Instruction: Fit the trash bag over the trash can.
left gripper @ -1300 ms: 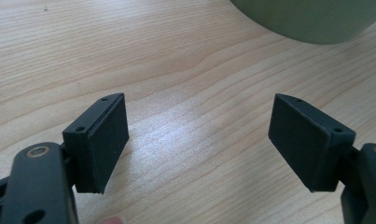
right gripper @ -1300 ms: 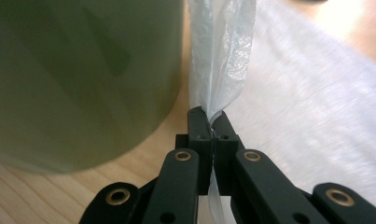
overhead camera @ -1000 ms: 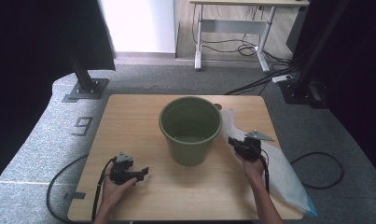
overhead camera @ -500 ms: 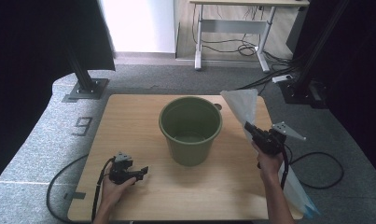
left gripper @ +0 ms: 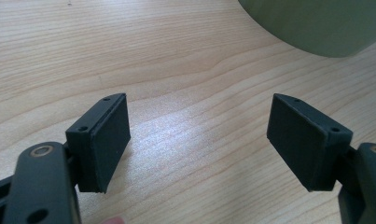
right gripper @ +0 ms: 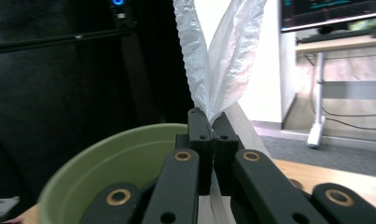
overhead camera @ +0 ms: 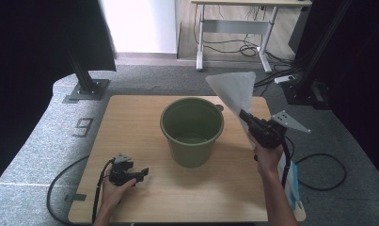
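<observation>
A green bucket (overhead camera: pixel 192 129) stands upright in the middle of the wooden table (overhead camera: pixel 130 117). To its right my right gripper (overhead camera: pixel 246 115) is raised above the table and shut on a thin white plastic bag (overhead camera: pixel 235 90), which fans out above the jaws and hangs down below the hand to a blue-printed end (overhead camera: pixel 293 183). In the right gripper view the bag (right gripper: pixel 218 60) rises from the pinched jaws with the bucket rim (right gripper: pixel 106 154) just beyond. My left gripper (overhead camera: pixel 141 174) rests at the front left, open, nothing between its pads (left gripper: pixel 106 140).
A desk frame (overhead camera: pixel 234 33) and loose cables (overhead camera: pixel 272 70) stand on the floor behind the table. Black stand legs (overhead camera: pixel 86 87) flank the table at both back corners. Gripper cables (overhead camera: pixel 65 188) trail off the table's front edges.
My right gripper has risen from the table surface with the bag, pulling it up so its top now stands higher than the bucket rim. The left gripper has stayed still.
</observation>
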Demonstrator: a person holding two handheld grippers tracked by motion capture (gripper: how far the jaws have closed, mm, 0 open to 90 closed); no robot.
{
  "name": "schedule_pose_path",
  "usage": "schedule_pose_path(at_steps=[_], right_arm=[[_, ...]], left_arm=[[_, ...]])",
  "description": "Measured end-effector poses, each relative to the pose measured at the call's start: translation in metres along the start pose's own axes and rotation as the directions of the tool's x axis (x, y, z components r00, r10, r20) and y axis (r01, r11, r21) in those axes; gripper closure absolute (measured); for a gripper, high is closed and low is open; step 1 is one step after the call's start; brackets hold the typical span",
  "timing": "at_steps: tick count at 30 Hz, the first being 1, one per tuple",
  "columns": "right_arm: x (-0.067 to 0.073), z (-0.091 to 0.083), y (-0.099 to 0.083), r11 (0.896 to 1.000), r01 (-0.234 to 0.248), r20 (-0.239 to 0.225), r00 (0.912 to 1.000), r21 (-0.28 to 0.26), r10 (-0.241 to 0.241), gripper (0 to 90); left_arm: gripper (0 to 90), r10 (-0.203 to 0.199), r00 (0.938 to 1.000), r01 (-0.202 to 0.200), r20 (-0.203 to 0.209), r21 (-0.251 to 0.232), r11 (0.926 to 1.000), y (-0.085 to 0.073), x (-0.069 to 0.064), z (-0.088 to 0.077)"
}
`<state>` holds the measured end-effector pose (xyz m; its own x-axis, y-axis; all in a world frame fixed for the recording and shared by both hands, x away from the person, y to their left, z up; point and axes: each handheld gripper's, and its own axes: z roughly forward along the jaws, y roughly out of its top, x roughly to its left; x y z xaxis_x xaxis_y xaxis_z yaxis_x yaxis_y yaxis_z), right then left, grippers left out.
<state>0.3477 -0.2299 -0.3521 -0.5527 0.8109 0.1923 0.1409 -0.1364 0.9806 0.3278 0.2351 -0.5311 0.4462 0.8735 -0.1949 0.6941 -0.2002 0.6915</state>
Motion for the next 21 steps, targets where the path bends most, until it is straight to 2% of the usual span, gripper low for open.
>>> schedule_pose_path(at_steps=[5, 9, 15, 21], right_arm=[[0.023, 0.014, 0.003, 0.999, 0.044, -0.041, 0.9982, 0.017, -0.043, 88.6], [0.040, 0.027, -0.005, 0.995, 0.077, -0.076, 0.9945, 0.067, -0.072, 88.6], [0.060, 0.048, -0.021, 0.980, 0.125, -0.125, 0.9865, 0.156, -0.106, 88.4], [0.066, 0.063, -0.039, 0.961, 0.131, -0.157, 0.9830, 0.245, -0.095, 87.8]], left_arm=[[21.1, -0.003, 1.0000, 0.003, 0.002, -0.001, 1.0000, 0.000, 0.001, 0.000], [21.1, -0.003, 1.0000, 0.003, 0.003, -0.001, 1.0000, 0.000, 0.002, -0.001], [21.2, -0.001, 1.0000, 0.001, 0.006, 0.001, 1.0000, 0.000, 0.002, -0.001], [21.2, 0.003, 0.9999, -0.003, 0.011, 0.005, 1.0000, -0.001, 0.002, -0.001]])
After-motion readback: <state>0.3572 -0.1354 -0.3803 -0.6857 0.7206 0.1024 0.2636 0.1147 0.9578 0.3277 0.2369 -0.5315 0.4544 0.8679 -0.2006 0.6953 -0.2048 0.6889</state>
